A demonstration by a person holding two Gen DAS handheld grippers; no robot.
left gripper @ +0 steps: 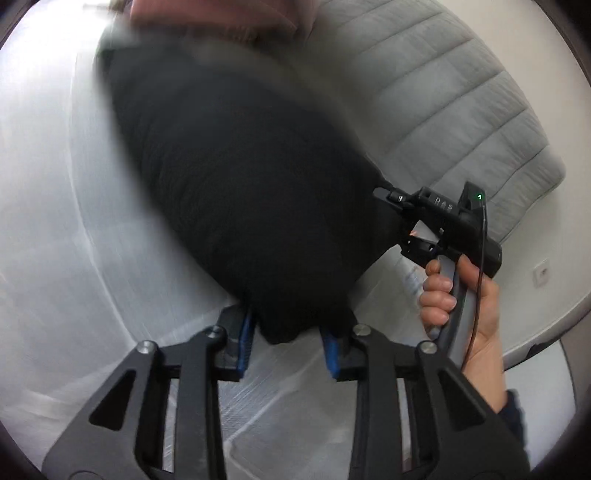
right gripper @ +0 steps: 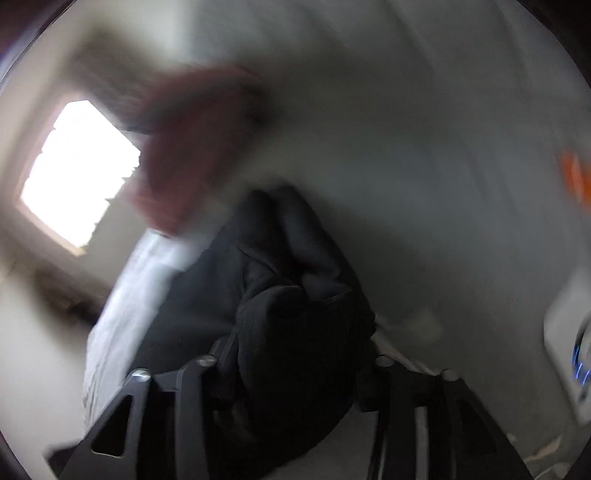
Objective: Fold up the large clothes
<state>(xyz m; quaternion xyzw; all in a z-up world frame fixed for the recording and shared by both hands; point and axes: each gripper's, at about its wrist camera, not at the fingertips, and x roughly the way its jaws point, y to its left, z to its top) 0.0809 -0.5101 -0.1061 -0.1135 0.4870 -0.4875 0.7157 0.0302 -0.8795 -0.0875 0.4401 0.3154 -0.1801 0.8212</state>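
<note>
1. Your left tool [left gripper: 288,345] is pinching a bunched edge of the black garment [left gripper: 240,177]; the blue pads [left gripper: 248,341] sit on either side of the fabric fold.
2. In the left wrist view the garment stretches away from that tool, raised over the bed's plastic-wrapped mattress [left gripper: 55,221]. Heavy motion blur, so no detail on the fabric surface.
3. Your right tool [left gripper: 382,194] shows in the left view at the garment's right corner, closed on the cloth there, with your right hand [left gripper: 461,299] wrapped around its grey handle.
4. In the right wrist view the right tool [right gripper: 295,369] has a thick wad of the black garment [right gripper: 288,295] between its fingers; the pads are hidden by the cloth.
5. A grey quilted blanket [left gripper: 443,92] lies on the mattress beyond the garment, toward the right.
6. A reddish-pink cloth [left gripper: 221,18] is at the far end past the garment; it's blurred, can't tell if they touch.
7. The right view also catches a bright window [right gripper: 79,173], all smeared.
</note>
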